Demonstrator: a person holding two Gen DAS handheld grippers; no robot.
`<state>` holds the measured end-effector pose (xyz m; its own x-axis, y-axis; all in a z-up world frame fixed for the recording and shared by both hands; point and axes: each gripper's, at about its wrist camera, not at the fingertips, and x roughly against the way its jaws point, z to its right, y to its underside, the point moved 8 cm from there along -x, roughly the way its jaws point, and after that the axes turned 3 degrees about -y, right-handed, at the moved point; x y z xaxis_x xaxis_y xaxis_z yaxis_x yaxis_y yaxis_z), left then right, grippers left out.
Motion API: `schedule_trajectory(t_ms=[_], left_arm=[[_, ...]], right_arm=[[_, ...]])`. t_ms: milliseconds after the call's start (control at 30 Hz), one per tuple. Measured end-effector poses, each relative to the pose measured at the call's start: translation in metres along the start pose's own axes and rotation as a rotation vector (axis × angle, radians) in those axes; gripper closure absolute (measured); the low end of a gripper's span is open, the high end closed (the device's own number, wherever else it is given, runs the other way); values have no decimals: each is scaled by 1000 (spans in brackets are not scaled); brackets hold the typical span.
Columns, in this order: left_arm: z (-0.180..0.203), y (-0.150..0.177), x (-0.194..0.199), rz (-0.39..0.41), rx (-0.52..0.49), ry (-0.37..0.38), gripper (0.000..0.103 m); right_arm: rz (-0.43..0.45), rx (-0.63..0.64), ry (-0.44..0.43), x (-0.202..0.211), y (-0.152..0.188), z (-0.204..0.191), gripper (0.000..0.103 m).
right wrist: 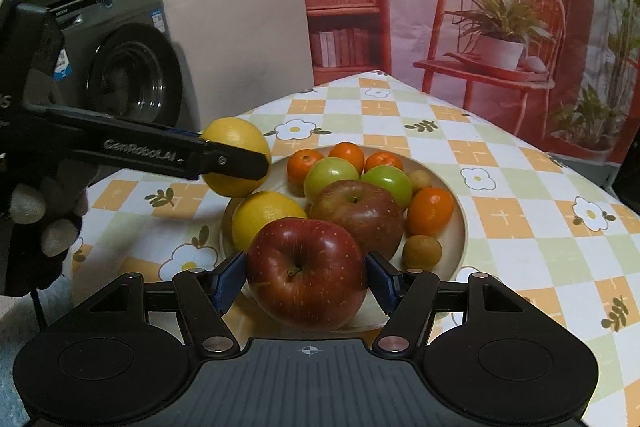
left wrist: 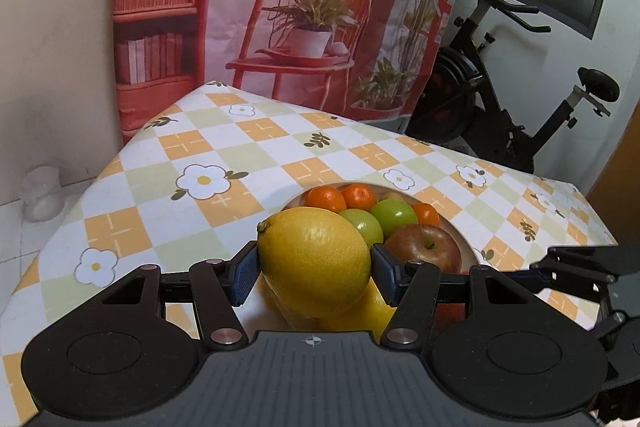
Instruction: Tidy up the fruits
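The left gripper (left wrist: pixel 314 269) clamps a dimpled, oval lemon (left wrist: pixel 314 261) between blue ribbed pads; its black arm reads "GenRobot.AI". The right gripper (right wrist: pixel 306 281) clamps a glossy, speckled red apple (right wrist: pixel 306 273). Just beyond both, a round pale plate (right wrist: pixel 460 223) holds smooth fruit on a checked, flowered tablecloth (right wrist: pixel 520 187).

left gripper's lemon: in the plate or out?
Out. The left gripper is clamped on the lemon and holds it in the air above the plate's left rim, clear of the second lemon lying there.
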<state>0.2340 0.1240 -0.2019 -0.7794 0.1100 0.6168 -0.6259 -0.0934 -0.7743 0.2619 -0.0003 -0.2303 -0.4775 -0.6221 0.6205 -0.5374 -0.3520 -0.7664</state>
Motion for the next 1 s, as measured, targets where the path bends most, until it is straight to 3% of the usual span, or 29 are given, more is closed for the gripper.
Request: schedule_trajectory(t_ms=[367, 733, 800, 1000], left_arm=[[-8, -19, -19, -23, 85, 50, 43], [-3, -16, -11, -21, 52, 36, 42], [-1, -15, -8, -20, 38, 27, 40], [2, -15, 8, -2, 12, -17, 23]], right_arm=[[19, -15, 17, 1, 1, -1, 42], [21, -19, 39, 5, 1, -2, 40], [26, -17, 53, 7, 0, -2, 37], [43, -25, 85, 23, 2, 0, 31]])
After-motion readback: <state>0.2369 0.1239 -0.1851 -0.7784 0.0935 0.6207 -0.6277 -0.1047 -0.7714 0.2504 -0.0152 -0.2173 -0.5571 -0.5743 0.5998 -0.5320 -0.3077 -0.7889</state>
